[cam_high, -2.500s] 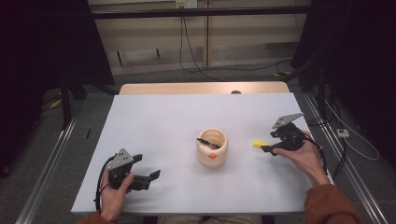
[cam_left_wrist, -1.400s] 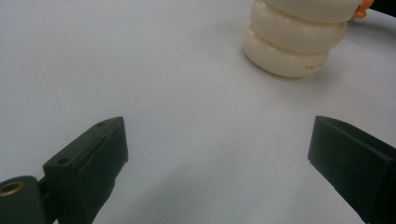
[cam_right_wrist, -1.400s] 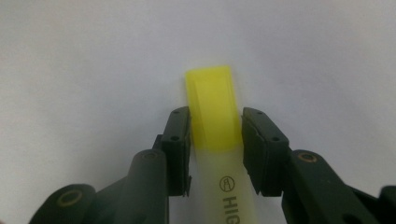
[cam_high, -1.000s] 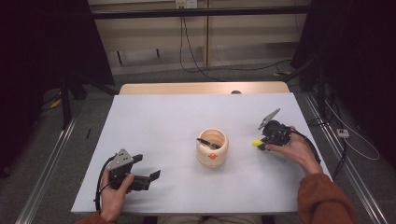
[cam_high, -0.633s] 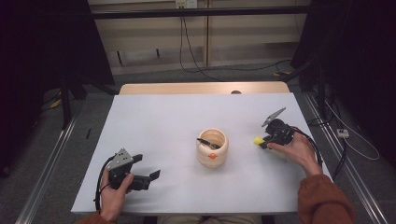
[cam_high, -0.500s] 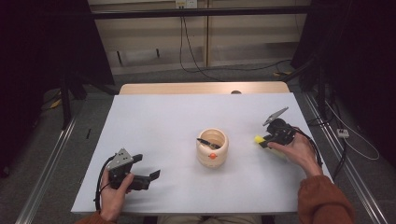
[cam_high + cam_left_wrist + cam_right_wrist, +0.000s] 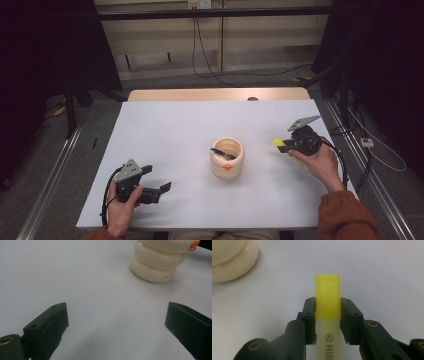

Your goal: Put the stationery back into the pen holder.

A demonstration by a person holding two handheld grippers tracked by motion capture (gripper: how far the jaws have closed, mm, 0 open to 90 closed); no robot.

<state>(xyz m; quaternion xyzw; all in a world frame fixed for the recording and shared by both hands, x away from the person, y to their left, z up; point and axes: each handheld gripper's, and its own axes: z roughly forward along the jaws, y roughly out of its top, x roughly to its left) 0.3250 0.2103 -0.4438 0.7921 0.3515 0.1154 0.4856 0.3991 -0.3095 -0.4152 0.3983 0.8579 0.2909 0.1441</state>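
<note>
A: Pls tell me, what holds the right gripper [image 7: 286,145] at the moment?

B: A yellow highlighter [image 7: 327,300]. In the right gripper view the two black jaws press on it from both sides, just at the line where the bright yellow cap meets the pale body. The cap end sticks out in front of the jaws. So the gripper is clamped on the highlighter, w/ no gap I can see.

A: And where is this on the table [image 7: 170,130]?

B: In the high view it is at the right side of the white table, to the right of the cream pot [image 7: 227,158], near but not touching. The yellow tip points toward the pot. The person's right hand [image 7: 320,162] is around the gripper body, cable trailing back to the table edge.

A: The pot, what is in it?

B: A dark thin thing [image 7: 222,153] leans on the rim, approx. across the opening. Too small to say what it is. There is an orange spot on the front of the pot.

A: The left gripper [image 7: 162,189]?

B: Low at the front-left part of the table, in the left hand [image 7: 122,207]. In the left gripper view its jaws stand wide apart, nothing between them, only bare table. The pot [image 7: 160,261] is seen farther off, well apart from the jaws.
</note>
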